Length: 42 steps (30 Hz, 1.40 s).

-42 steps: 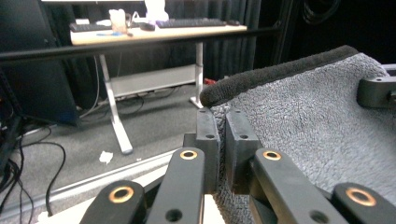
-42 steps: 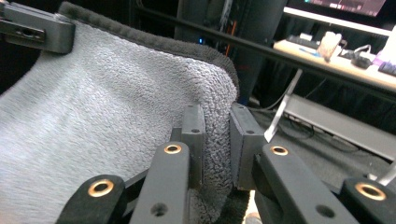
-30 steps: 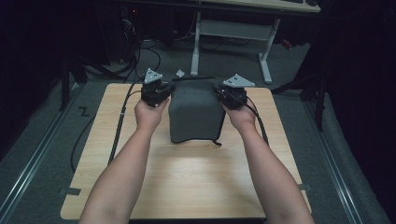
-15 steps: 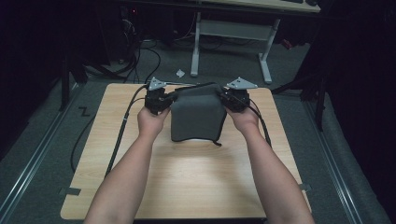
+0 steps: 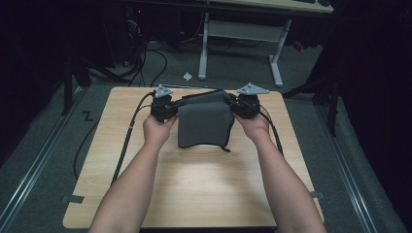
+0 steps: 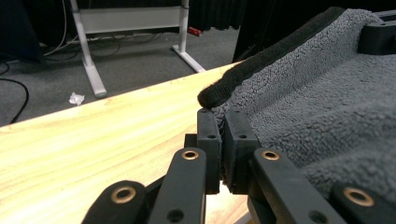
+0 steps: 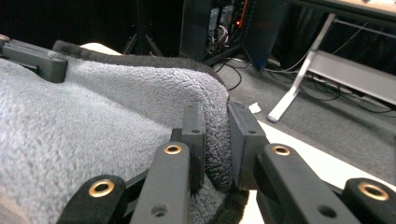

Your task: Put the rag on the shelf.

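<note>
Item: grey fleece cloth [image 5: 204,124], folded, held up by its two far corners over the far half of the table [image 5: 194,194], lower edge hanging to the wood.

Left gripper [image 6: 222,140]: jaws fully closed, pinching the cloth's dark-bound corner.

Right gripper [image 7: 212,140]: jaws pressed on a thicker fold at the opposite corner.

Step, as judged: laying the cloth down during folding. The next move calls for lowering both corners evenly, keeping the top edge taut, then releasing.

Surface: light wood-grain table, bare near the person, cables [image 5: 127,141] trailing off its left side.

Room: dark, grey carpet, white desk frame [image 5: 240,39] beyond, a paper scrap [image 5: 187,76] on the floor.
</note>
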### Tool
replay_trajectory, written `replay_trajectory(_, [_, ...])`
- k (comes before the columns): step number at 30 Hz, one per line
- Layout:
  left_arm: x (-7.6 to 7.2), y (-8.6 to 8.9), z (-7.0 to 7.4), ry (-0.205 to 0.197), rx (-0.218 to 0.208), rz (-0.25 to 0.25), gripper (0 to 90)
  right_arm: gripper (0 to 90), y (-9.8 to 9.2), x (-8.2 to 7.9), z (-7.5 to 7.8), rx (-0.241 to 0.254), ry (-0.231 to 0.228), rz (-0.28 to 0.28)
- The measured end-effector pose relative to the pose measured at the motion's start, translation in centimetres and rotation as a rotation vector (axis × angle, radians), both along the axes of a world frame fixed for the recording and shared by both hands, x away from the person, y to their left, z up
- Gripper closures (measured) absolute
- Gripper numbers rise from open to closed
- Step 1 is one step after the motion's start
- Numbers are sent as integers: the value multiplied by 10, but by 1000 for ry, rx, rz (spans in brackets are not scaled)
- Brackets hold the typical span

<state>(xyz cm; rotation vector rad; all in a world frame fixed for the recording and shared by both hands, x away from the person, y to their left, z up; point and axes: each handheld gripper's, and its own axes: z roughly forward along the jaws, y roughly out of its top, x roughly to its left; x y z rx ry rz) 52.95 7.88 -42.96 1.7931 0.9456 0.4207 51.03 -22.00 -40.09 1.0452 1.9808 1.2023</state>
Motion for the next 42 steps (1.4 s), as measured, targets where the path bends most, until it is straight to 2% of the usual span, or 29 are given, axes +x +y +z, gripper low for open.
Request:
replay_trajectory(3, [-1,1,-4,15,8,-5,866,789,0,0,-3,13,11,8])
replay_trajectory(9, [-3,2,-6,17,4,-10,866,789,-2,-2,-7,29,15,25])
replay_trajectory(16, [-2,1,-15,43,12,-23,866,791,-4,0,-15,16,46,36])
replay_trajectory(21, [-1,1,-24,65,2,-29,866,785,-9,2,-27,66,82,23])
replay_trajectory(29, [-4,6,-33,83,-16,-35,864,754,-14,8,-40,181,140,20])
replay_trajectory(33, [-4,8,-39,107,-12,-44,863,761,-14,8,-49,188,162,15])
replay_trajectory(39, [-6,6,-43,116,-2,-48,862,761,-15,8,-54,198,179,4])
replay_trajectory(42, [-7,8,-46,125,-20,-46,861,761,-15,9,-56,201,184,4])
